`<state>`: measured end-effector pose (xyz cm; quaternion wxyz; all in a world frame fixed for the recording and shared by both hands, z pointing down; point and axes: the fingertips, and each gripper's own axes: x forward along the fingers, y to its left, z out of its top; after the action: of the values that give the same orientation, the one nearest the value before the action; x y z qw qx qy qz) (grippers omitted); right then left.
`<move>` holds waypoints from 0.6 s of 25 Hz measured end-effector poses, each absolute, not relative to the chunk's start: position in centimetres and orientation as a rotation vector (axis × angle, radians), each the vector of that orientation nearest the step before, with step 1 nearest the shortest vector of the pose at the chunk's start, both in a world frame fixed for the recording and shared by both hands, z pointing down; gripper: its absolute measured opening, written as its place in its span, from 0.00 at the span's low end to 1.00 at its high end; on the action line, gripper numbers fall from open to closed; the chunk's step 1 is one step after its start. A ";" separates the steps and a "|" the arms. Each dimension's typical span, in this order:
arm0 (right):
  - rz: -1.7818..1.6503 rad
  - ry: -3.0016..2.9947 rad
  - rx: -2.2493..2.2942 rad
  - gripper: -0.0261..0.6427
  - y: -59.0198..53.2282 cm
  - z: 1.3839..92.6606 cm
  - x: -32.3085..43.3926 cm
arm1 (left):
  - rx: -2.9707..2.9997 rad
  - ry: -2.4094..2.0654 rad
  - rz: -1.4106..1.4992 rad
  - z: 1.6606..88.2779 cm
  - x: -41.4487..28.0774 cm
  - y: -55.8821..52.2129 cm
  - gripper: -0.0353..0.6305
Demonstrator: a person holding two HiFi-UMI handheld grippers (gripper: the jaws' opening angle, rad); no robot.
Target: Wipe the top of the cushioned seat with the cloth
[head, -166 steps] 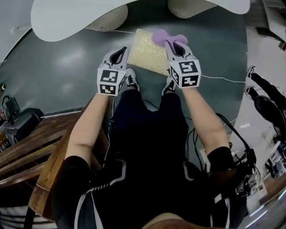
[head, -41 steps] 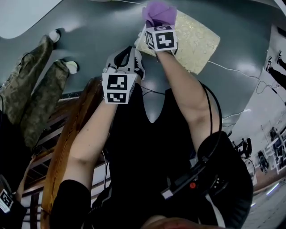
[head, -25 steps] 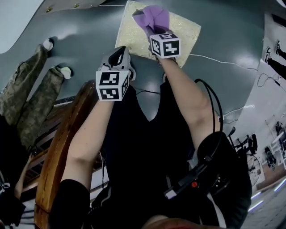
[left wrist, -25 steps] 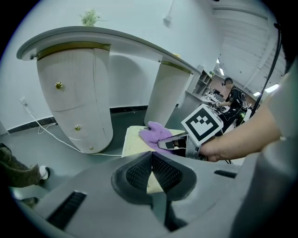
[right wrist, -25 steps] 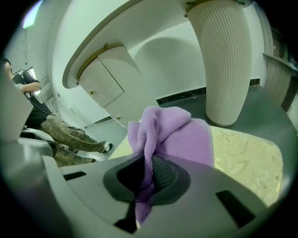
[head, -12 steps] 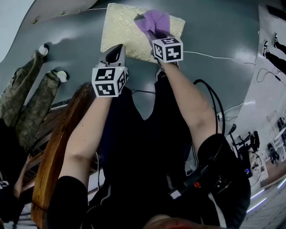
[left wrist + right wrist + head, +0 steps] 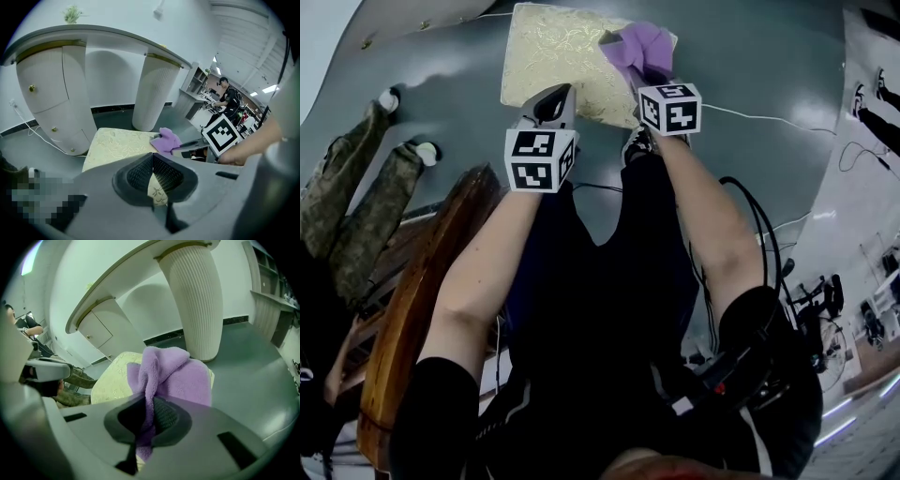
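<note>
The cushioned seat (image 7: 553, 52) is a pale yellow patterned square on the grey floor; it also shows in the left gripper view as the seat (image 7: 117, 145) and in the right gripper view as the seat (image 7: 110, 380). My right gripper (image 7: 652, 75) is shut on the purple cloth (image 7: 639, 47), which rests on the seat's right side; the cloth (image 7: 164, 376) hangs from the jaws. From the left gripper view the cloth (image 7: 166, 139) lies at the seat's far right. My left gripper (image 7: 553, 103) hovers over the seat's near edge, jaws closed with nothing between them.
A white ribbed column (image 7: 152, 91) and a white cabinet (image 7: 47, 89) stand behind the seat. A white cable (image 7: 750, 114) runs along the floor at the right. A wooden bench (image 7: 422, 309) is at the left, beside a person's legs in camouflage trousers (image 7: 347, 206).
The right gripper has dragged the cloth rightward across the seat top, from its middle to its right side. The left gripper has stayed near the seat's near edge.
</note>
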<state>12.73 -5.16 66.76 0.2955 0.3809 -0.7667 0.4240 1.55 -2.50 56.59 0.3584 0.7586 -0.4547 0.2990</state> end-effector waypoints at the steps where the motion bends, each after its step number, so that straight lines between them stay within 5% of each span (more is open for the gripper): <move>1: 1.131 -2.033 1.023 0.07 -5.0 66.8 13.2 | 1.962 -1.168 0.768 56.6 1.7 -2.6 0.06; 15: 0.985 -1.946 1.122 0.07 -4.3 63.6 13.6 | 2.000 -1.143 0.738 55.5 -3.7 -2.3 0.06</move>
<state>13.58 -4.29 63.57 0.3377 0.4306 -0.7468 0.3779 -3.73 -2.27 55.49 0.3533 0.7735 -0.4420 0.2853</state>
